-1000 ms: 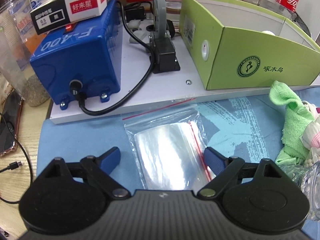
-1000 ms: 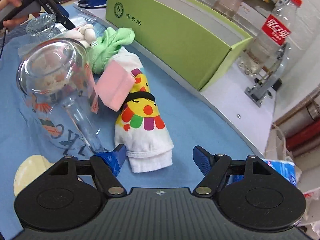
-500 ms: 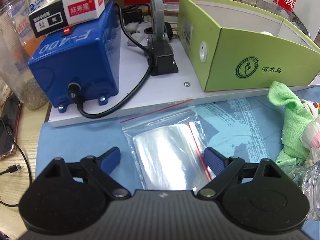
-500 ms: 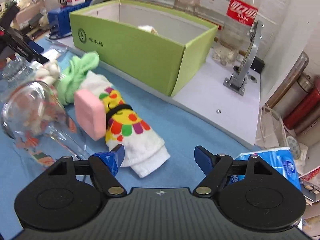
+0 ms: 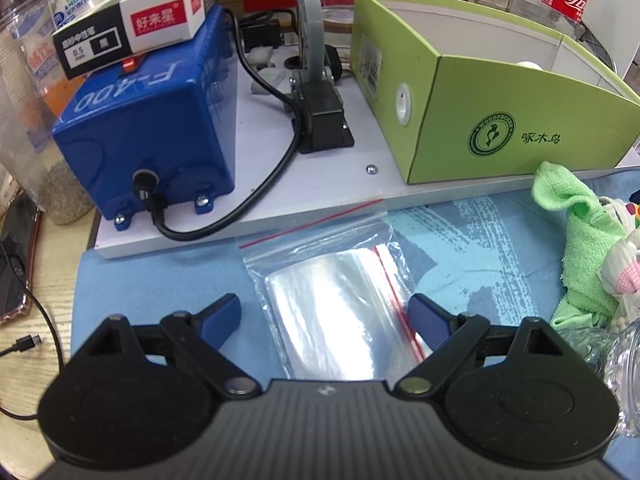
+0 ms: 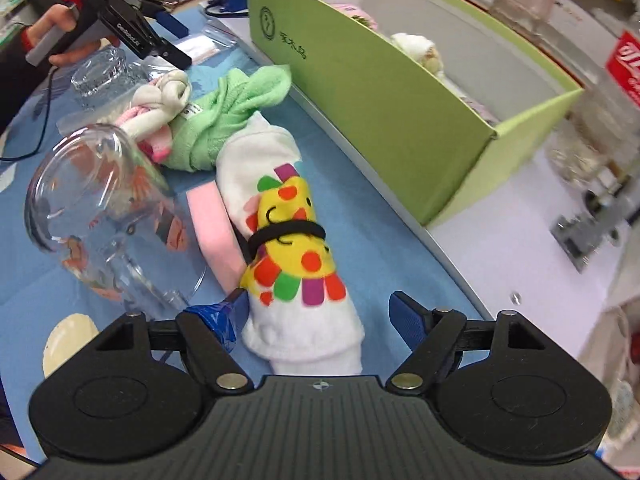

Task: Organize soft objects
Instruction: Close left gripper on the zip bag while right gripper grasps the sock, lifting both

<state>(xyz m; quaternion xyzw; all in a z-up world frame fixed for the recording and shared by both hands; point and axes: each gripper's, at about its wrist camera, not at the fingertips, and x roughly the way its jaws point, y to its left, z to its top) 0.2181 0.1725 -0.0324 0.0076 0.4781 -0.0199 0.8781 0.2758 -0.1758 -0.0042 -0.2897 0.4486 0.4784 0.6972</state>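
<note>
The right gripper [image 6: 320,314] has closed in on the rolled sock [image 6: 292,256] beside the green box [image 6: 384,120], jaws apart astride it; the left gripper [image 5: 326,316] gapes over a plastic bag [image 5: 332,292].

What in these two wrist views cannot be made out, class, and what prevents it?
- Green box contents: left view, near wall hides them.
- Pink sponge: right view, rolled white cloth and glass jar cover it.
- Cola bottle: right view, blurred and cut by the edge.
</note>
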